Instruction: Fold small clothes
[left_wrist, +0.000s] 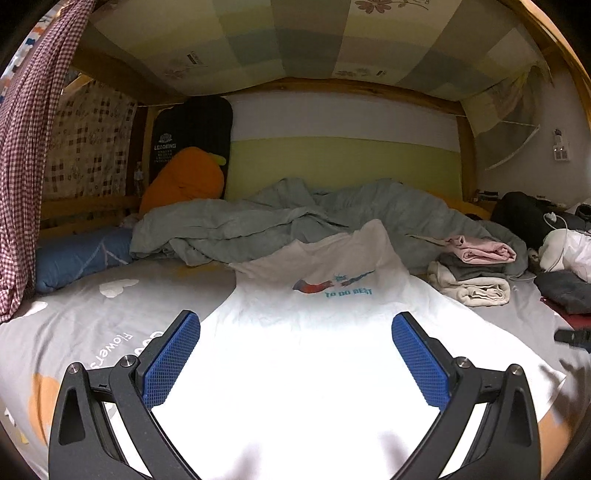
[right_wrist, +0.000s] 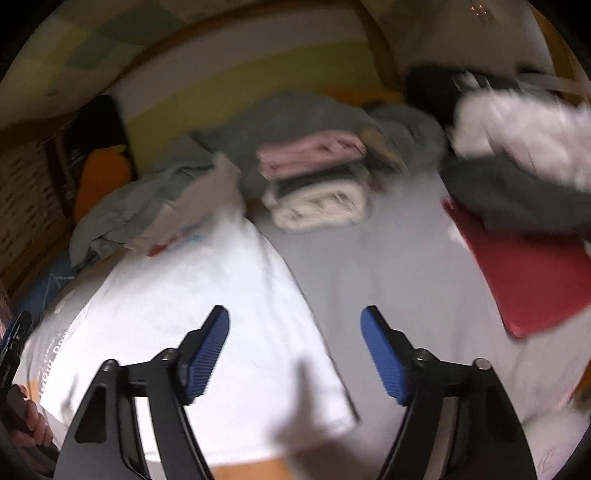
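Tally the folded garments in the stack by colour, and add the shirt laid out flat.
Pink folded garment: 1
Grey folded garment: 1
Cream folded garment: 1
White T-shirt spread flat: 1
Total: 4

A: What do the two tools look like?

B: The left gripper (left_wrist: 295, 363) is matte black, with angular arms cut through by long triangular slots. Round silver screws sit at its pivots.

A: And the fingers (left_wrist: 421, 360)?

B: Flat blue pads with a fine grid texture, bolted onto black brackets.

A: The right gripper (right_wrist: 295, 354)?

B: The same build: black slotted arms, silver pivot screws, blue ribbed pads, here a little blurred.

A: Anything of the person?

B: Only a hand (right_wrist: 31, 421) at the lower left edge of the right wrist view, on a dark handle.
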